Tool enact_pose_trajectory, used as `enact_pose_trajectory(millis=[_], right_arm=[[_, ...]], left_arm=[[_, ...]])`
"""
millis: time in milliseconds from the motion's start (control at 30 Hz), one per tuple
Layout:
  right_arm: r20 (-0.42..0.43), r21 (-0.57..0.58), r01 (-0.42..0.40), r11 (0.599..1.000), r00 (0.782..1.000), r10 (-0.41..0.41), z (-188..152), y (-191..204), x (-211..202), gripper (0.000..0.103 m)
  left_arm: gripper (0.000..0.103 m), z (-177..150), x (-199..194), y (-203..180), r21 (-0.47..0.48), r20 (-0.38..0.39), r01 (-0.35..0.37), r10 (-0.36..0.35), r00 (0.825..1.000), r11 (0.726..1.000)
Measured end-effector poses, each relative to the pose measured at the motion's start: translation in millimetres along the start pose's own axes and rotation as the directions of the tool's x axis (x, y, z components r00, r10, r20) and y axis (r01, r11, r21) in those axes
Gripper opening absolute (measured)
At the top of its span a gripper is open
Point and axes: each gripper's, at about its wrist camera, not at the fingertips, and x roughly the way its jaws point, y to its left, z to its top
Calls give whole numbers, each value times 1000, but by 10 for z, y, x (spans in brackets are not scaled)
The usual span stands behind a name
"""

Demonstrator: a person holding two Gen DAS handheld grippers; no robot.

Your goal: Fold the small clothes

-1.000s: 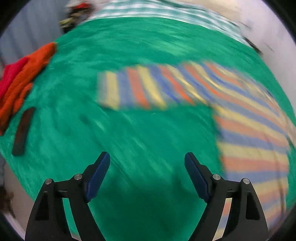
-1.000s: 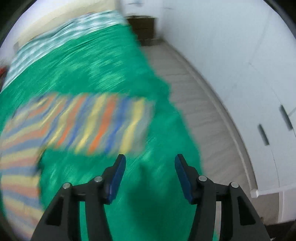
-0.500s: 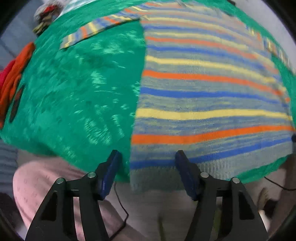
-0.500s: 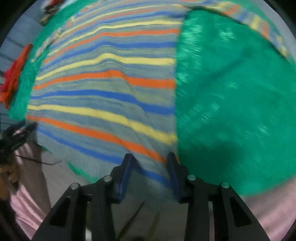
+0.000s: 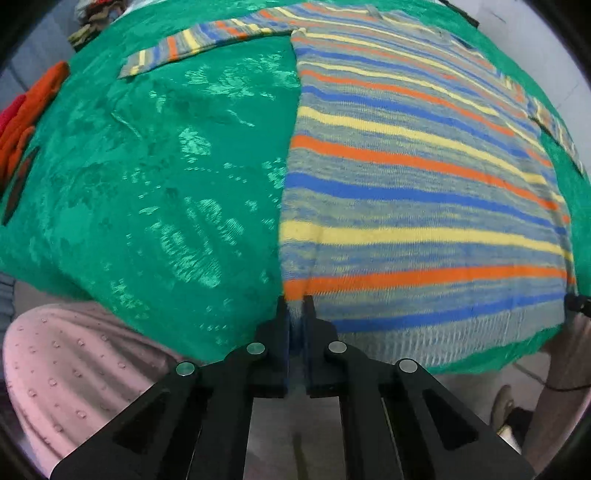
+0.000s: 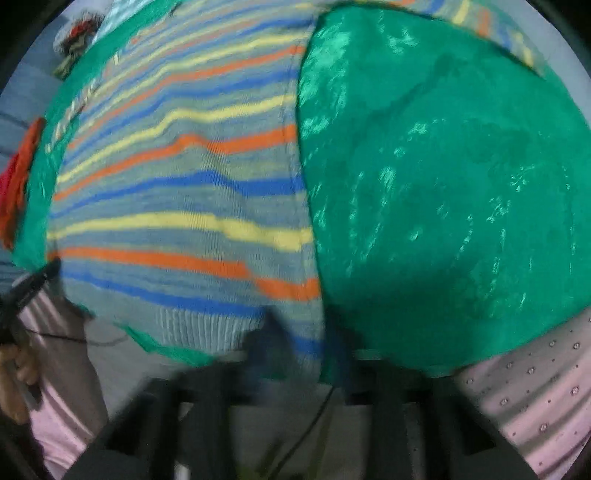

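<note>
A striped knit sweater (image 5: 413, 192), grey with orange, blue and yellow bands, lies flat on a green bedspread (image 5: 166, 177), sleeves spread out at the far side. My left gripper (image 5: 294, 306) is shut on the sweater's near left hem corner. In the right wrist view the sweater (image 6: 177, 192) fills the left half. My right gripper (image 6: 299, 332) is blurred at the near right hem corner, with the hem between its fingers; its jaws stand a little apart.
Orange and red clothes (image 5: 26, 114) lie at the bed's left edge, also seen in the right wrist view (image 6: 18, 184). A pile of clothes (image 5: 92, 22) sits at the far left. The person's pink trousers (image 5: 66, 365) are close below both grippers.
Both grippers dropped from above the bed to the sweater's near hem. The left gripper closed on the left hem corner. The right gripper's jaws narrowed around the right hem corner.
</note>
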Motion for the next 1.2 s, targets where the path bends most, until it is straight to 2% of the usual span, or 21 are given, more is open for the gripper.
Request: enact_pose_trajectory(millis=[67, 133, 167, 200, 233, 267, 300, 333, 367, 400, 433, 500, 733, 933, 967, 1000, 1100, 1167, 1200], right_arm=[[-12, 18, 19, 1000, 1000, -19, -19, -28, 16, 8], [-7, 32, 29, 999, 1000, -29, -6, -27, 17, 9], [1, 42, 28, 999, 1000, -28, -48, -73, -19, 17], [22, 51, 29, 998, 999, -30, -61, -68, -76, 23], [65, 56, 31, 998, 997, -35, -90, -84, -188, 37], [122, 56, 28, 998, 992, -34, -132, -115, -332, 51], [167, 56, 21, 998, 985, -30, -176, -139, -444, 59], [228, 59, 14, 998, 973, -28, -227, -146, -580, 72], [274, 67, 13, 998, 961, -31, -261, -158, -694, 81], [332, 85, 16, 996, 942, -43, -306, -167, -830, 83], [363, 95, 18, 995, 930, -51, -333, -168, -902, 83], [403, 113, 14, 993, 913, -59, -369, -125, -988, 83], [473, 135, 14, 991, 878, -77, -530, 7, -1149, 84], [550, 163, -7, 987, 831, -85, -678, 18, -1435, 95], [567, 165, -22, 986, 820, -77, -694, 13, -1480, 97], [596, 159, -40, 986, 801, -64, -715, 9, -1550, 98], [684, 100, -46, 994, 729, -35, -763, 46, -1736, 103], [691, 30, 12, 999, 722, -29, -723, 111, -1744, 103], [682, 0, 62, 998, 730, -45, -689, 156, -1717, 103]], left_arm=[[4, -59, -40, 43, -15, -10, -15, 15, 1000, 1000], [12, -140, -94, 82, -42, -14, -52, 52, 999, 998], [18, -156, -165, 73, -50, 2, -93, 93, 996, 994], [29, -184, -269, 72, -59, 37, -121, 124, 992, 991], [57, -224, -420, 67, -69, 86, -142, 148, 985, 987], [74, -259, -567, 62, -79, 138, -149, 159, 978, 986], [99, -296, -748, 55, -96, 204, -159, 176, 963, 983], [102, -330, -924, 44, -118, 273, -181, 207, 939, 976], [102, -337, -1035, 34, -129, 319, -194, 226, 920, 972], [102, -358, -1167, 2, -132, 357, -209, 243, 902, 969], [102, -329, -1232, 6, -128, 370, -211, 244, 896, 969], [102, -248, -1312, -1, -124, 384, -180, 214, 898, 976], [102, -142, -1545, 102, -126, 420, -101, 145, 896, 987], [102, -172, -1698, -19, -103, 452, -71, 110, 885, 992], [102, -159, -1697, -27, -105, 455, -67, 108, 884, 992], [102, -141, -1720, -48, -106, 458, -58, 100, 883, 993], [102, -85, -1755, -101, -110, 461, -23, 71, 884, 994], [102, -25, -1755, -164, -109, 460, -31, 78, 884, 994], [102, 18, -1753, -204, -106, 462, -43, 87, 883, 993]])
